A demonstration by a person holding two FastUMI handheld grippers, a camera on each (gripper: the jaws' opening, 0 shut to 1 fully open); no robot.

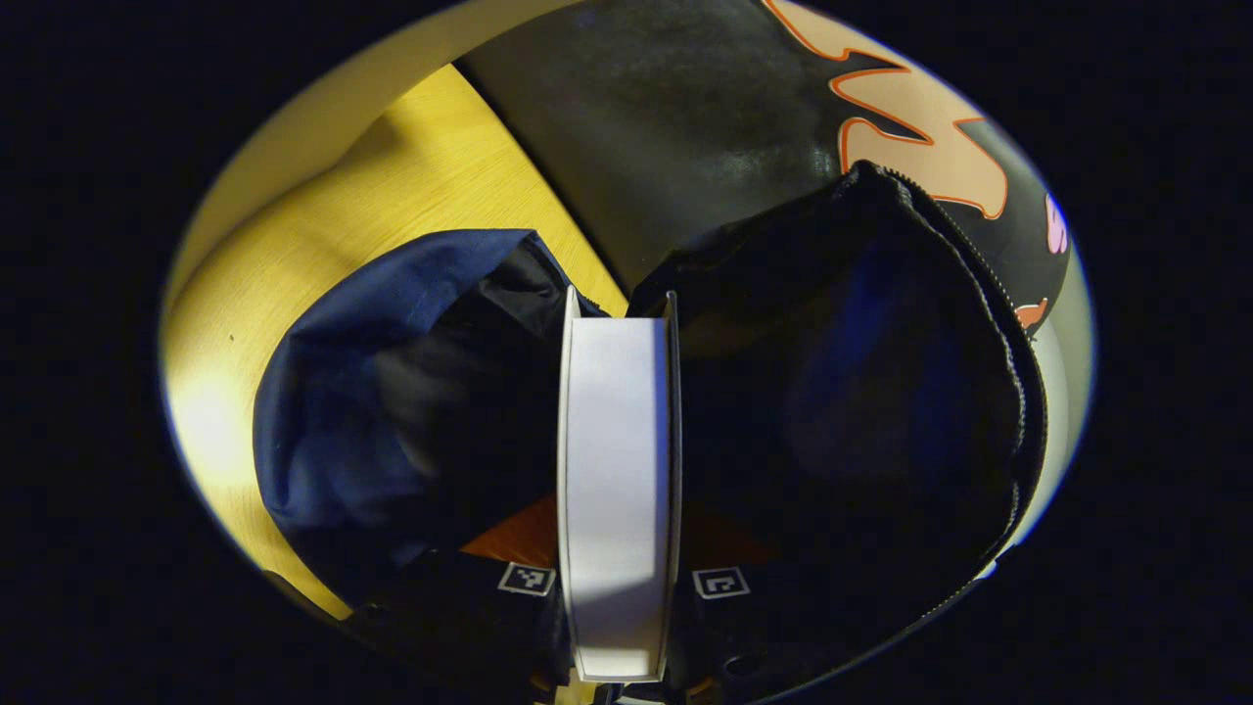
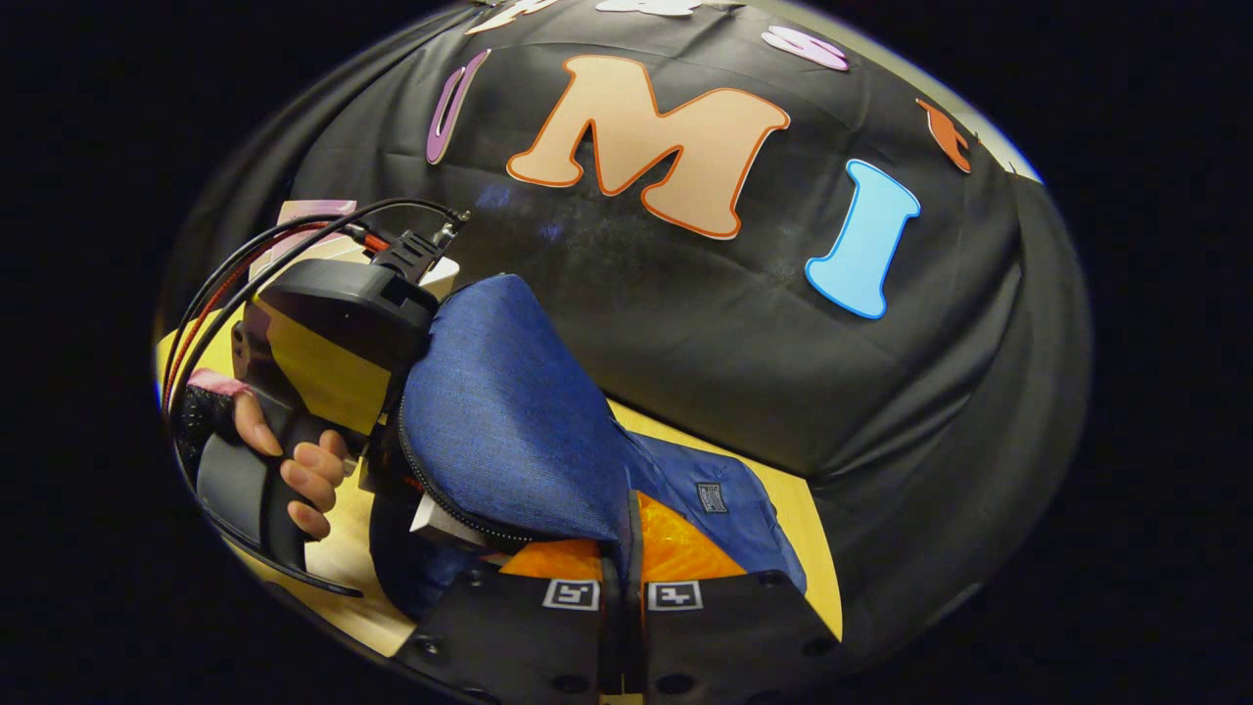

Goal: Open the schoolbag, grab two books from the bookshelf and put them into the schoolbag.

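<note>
Left gripper view looks straight down the left gripper (image 1: pixel 617 587), whose two fingers are clamped on a white book (image 1: pixel 617 470), page edges facing the camera, one finger against each cover. The book points into the dark mouth of the schoolbag (image 1: pixel 392 392), with blue fabric to one side and the zip-edged flap (image 1: pixel 979 323) arching over the other, so I'd say the far end of the book is already inside the opening, though how deep is lost in the shadow.

In the right gripper view the right gripper (image 2: pixel 622 597) has its fingers pressed together on a fold of the blue flap (image 2: pixel 509 431), holding it lifted so the bag stays open. Beyond it sits the left gripper (image 2: pixel 333 343), held in a hand (image 2: pixel 294 460), pushed in at the bag's mouth, where a pale corner of the book (image 2: pixel 440 519) shows under the zip line.

The bag rests on the wooden table (image 1: pixel 392 186) close to the black cloth wall (image 2: pixel 734 323).

So the opening is done, and this book is on its way in. Whether another book already lies inside I cannot tell; the interior is too dark. Something pale stands behind the left gripper, too hidden to name as the shelf.
</note>
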